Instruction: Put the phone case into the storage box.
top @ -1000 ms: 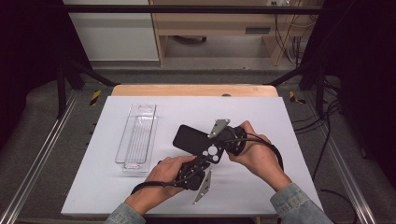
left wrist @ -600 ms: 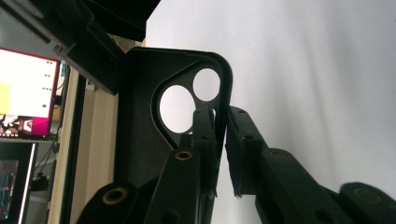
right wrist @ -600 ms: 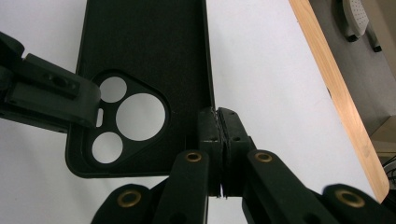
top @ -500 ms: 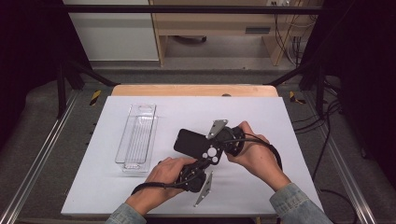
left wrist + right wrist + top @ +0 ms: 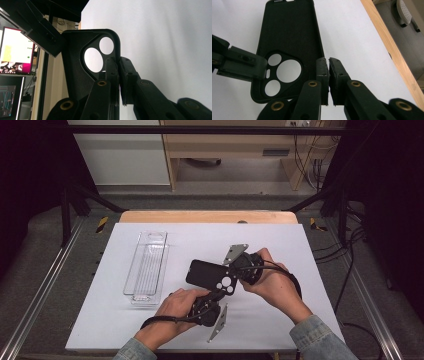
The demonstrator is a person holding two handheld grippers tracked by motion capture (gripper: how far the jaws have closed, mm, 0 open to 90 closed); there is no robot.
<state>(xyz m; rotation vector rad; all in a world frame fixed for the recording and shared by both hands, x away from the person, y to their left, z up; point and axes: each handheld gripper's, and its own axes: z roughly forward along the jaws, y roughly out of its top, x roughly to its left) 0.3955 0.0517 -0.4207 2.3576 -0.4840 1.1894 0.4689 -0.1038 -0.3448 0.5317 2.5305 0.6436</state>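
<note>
Person wearing blue denim sleeves [image 5: 314,336]. Each hand grips a black two-jaw gripper [image 5: 227,296] with brass-coloured pivot pins. Black cables [image 5: 162,321] and grey triangular plates [image 5: 217,325] attached.

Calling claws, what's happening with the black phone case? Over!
Left claw and right claw both shut on the edge of the black phone case, held above the white table. Clear tray lies apart, to the left. Nothing in the way.

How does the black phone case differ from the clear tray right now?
The black phone case is opaque and matte; the clear tray is see-through and ribbed. The case is pinched at its camera-hole end by the left claw and the right claw; the tray lies untouched to its left. The tray is longer. Both are long, shallow shells over the white table.
</note>
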